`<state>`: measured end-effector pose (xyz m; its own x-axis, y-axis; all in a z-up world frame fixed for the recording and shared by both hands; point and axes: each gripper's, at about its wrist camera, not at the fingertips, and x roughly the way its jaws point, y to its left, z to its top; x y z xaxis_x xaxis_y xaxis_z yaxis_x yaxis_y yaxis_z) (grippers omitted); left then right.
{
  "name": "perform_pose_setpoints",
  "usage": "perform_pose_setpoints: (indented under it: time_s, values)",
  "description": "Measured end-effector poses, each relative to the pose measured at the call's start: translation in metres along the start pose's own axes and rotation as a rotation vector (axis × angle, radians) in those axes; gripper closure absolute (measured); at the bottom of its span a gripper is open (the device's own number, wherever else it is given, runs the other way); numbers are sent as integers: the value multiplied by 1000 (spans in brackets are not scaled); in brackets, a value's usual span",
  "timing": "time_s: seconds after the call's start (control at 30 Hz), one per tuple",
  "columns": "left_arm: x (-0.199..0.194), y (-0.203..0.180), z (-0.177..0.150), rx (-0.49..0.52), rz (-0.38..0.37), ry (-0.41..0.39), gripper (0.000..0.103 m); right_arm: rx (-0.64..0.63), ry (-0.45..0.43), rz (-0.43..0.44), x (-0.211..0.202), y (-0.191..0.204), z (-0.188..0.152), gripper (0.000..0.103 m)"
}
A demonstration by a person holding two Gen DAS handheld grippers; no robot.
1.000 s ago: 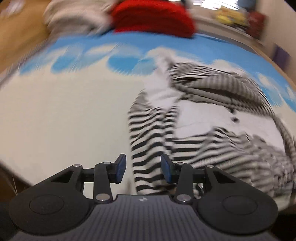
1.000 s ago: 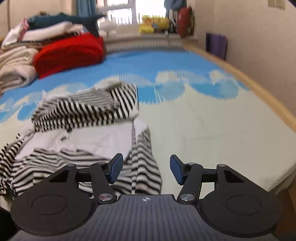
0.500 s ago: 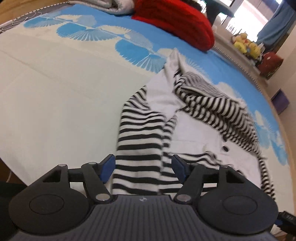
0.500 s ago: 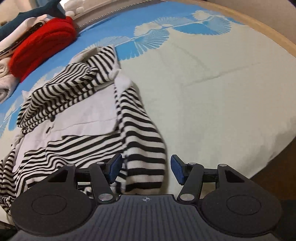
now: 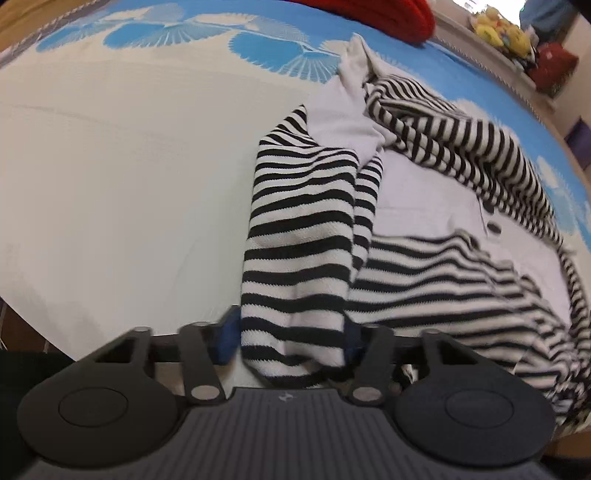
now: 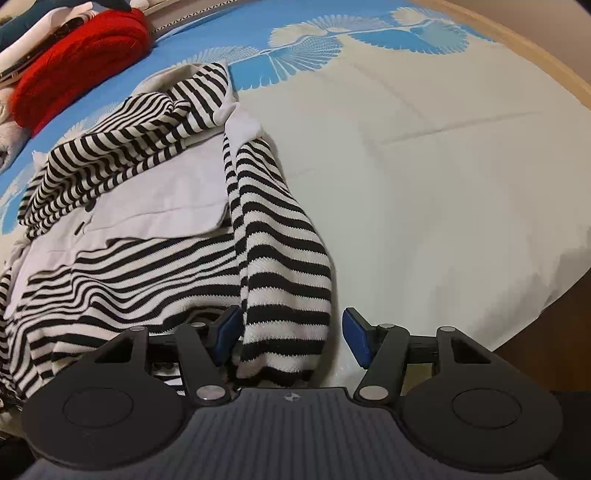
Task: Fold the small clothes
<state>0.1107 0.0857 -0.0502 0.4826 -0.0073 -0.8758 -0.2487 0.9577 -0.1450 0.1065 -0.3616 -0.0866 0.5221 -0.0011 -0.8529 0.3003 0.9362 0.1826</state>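
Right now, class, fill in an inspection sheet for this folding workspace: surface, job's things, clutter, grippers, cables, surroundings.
Surface: bed sheet, cream with blue fan prints, lightly creased.
Job's things: striped cardigan spread out, unfolded; one striped sleeve at each near corner.
Clutter: red knit and folded laundry beyond the cardigan.
Grippers: left gripper jaws closing, sleeve end filling the gap; right gripper jaws closing, other sleeve end between them, one pad still apart from it.
Cables: nothing seen.
Surroundings: yellow soft toys on a ledge; wooden bed edge.
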Motion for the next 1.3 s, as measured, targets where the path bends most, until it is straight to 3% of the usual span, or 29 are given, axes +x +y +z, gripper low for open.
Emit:
perform_pose_setpoints:
  time_s: [0.03,0.07,0.13,0.27,0.37,0.4,0.5,0.57,0.7,0.8,0.9,0.97,1.03,1.13,1.3]
  values:
    - [0,-2,0,19,-13,4,76,-12,3,-1,0,1,0,55]
    - [-2,-3,0,31,-34,7,88,-28,10,10,0,2,-1,80]
    - [-12,-7,0,63,-24,-18,93,-53,4,36,-4,5,-1,94]
    - [-41,-4,2,24,-33,-69,94,-51,-75,69,-34,6,3,95]
    - [-48,-3,0,28,-46,-50,93,-40,-93,52,-47,2,6,95]
    - [-44,-3,0,37,-41,-28,92,-36,-70,38,-45,0,5,95]
    - [-17,1,-1,41,0,89,72,-28,77,1,-18,-2,-2,94]
    - [-12,8,1,-9,6,94,63,-7,117,-10,-7,-4,-4,85]
    - [-14,13,8,-50,-22,76,61,-13,93,-20,-10,-2,-1,74]
    - [-11,12,8,-46,-16,81,61,-11,96,-26,-9,-1,-3,71]
    - [-6,10,5,-39,-14,92,66,-32,90,-30,-8,-2,-5,71]
    - [-3,4,4,-6,-21,92,86,-59,83,-31,-10,2,-8,75]
    - [-5,-5,2,53,-14,77,91,-84,75,-12,-10,8,-9,91]
    - [-12,-14,-1,120,8,42,94,-138,31,-17,-18,17,-9,95]
    - [-37,-18,2,134,-16,-47,95,-136,-66,23,-44,18,-5,96]
